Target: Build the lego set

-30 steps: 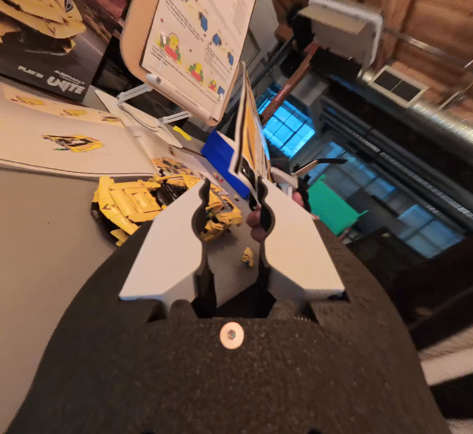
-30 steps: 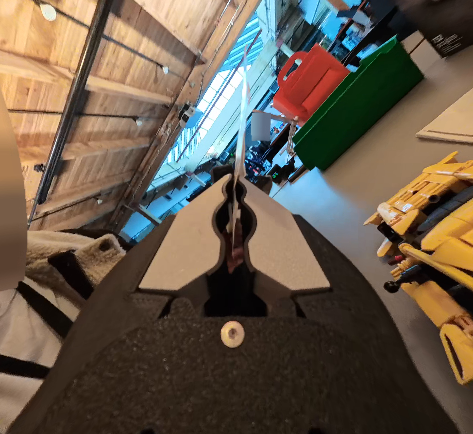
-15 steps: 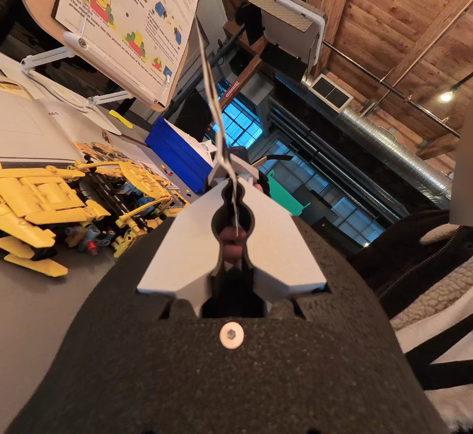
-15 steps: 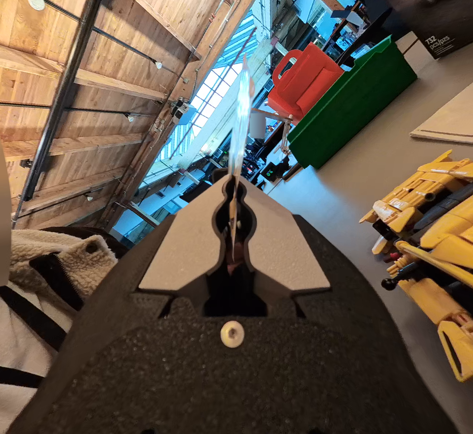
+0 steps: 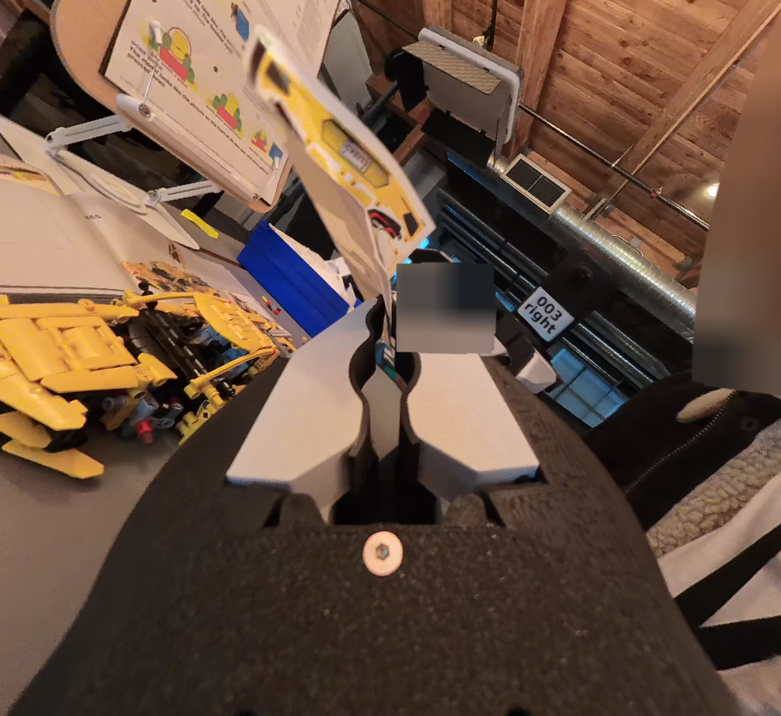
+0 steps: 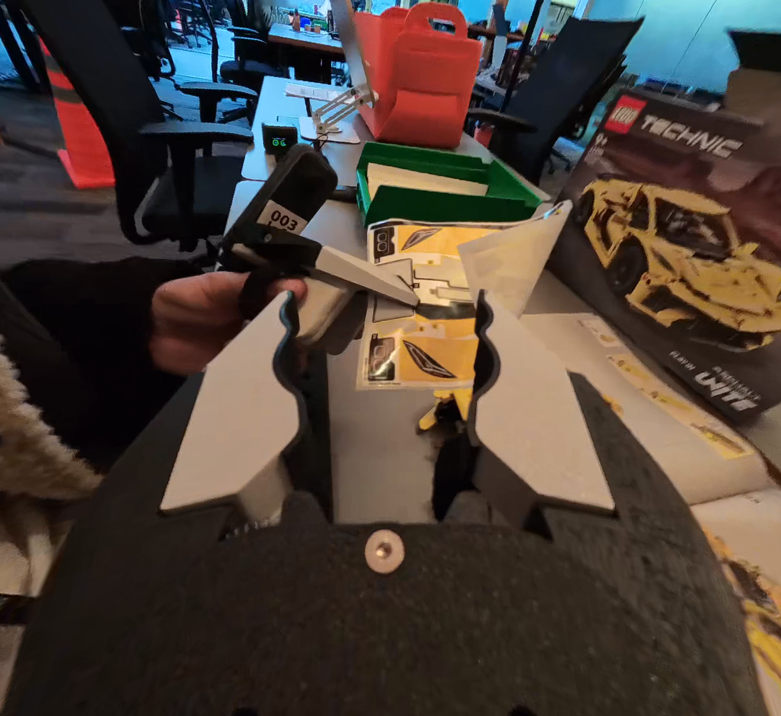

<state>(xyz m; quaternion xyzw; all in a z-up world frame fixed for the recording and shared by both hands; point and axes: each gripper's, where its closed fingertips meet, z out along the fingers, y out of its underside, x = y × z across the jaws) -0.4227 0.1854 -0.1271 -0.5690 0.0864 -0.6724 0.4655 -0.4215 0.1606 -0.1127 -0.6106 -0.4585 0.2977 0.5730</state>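
Yellow sticker sheet [image 6: 416, 307] edge between left gripper [image 5: 386, 311] fingers

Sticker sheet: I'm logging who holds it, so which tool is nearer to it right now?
Left. The left tool is pinching the sticker sheet; the right tool is open, just short of it.

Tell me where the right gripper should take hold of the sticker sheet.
Probably the lower border of the sticker sheet, coming from below: it hangs free and flat, while the left gripper pinches its middle from the left. The right gripper is open.
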